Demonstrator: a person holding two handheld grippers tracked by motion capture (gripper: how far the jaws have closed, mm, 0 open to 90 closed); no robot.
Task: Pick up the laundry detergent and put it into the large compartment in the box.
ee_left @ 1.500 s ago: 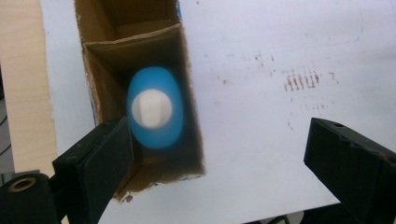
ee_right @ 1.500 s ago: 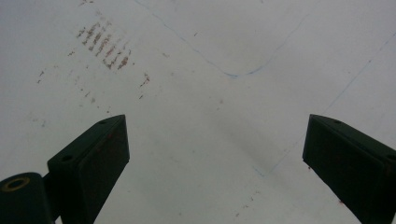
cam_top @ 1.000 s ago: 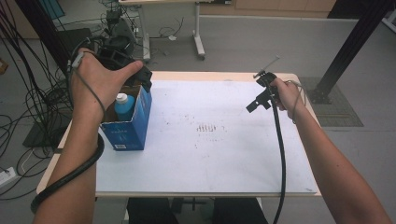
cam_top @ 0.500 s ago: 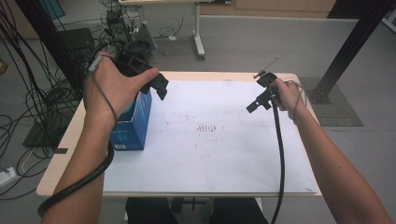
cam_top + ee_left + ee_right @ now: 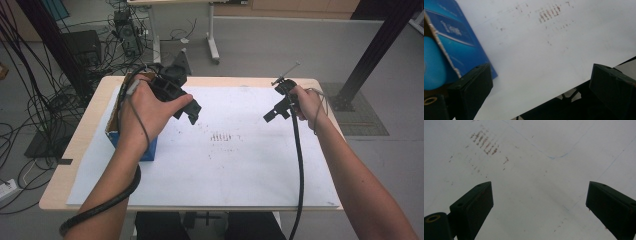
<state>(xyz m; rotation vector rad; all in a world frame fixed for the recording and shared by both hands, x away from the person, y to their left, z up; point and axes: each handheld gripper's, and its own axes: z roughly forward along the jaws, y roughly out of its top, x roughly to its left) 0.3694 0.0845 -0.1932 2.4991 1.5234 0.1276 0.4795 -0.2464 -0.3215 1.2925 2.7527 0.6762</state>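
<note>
While the blue box (image 5: 131, 145) stands open at the left edge of the surface (image 5: 240, 165), mostly hidden under our left forearm in the high view, we take it as the thing in hand. From the left gripper view we see its blue printed side (image 5: 461, 37) and torn cardboard rim, with something light blue and rounded inside (image 5: 432, 67); what that item is we cannot tell.

Our left tool (image 5: 192, 111) hangs just beside the box on its inner side, above the white sheet, its jaws wide apart and holding nothing. Our right tool (image 5: 272, 114) hovers well apart over the right half of the sheet, jaws likewise spread and empty, pointing toward the cluster of brown marks (image 5: 220, 137) in the middle.

We judge that we are between steps: the box's contents sit inside and neither tool grips anything. A next move would call for swinging the left tool over the box opening, lowering the jaws around the light blue item, and closing squarely before lifting, while the right tool waits or steadies the box wall.
</note>
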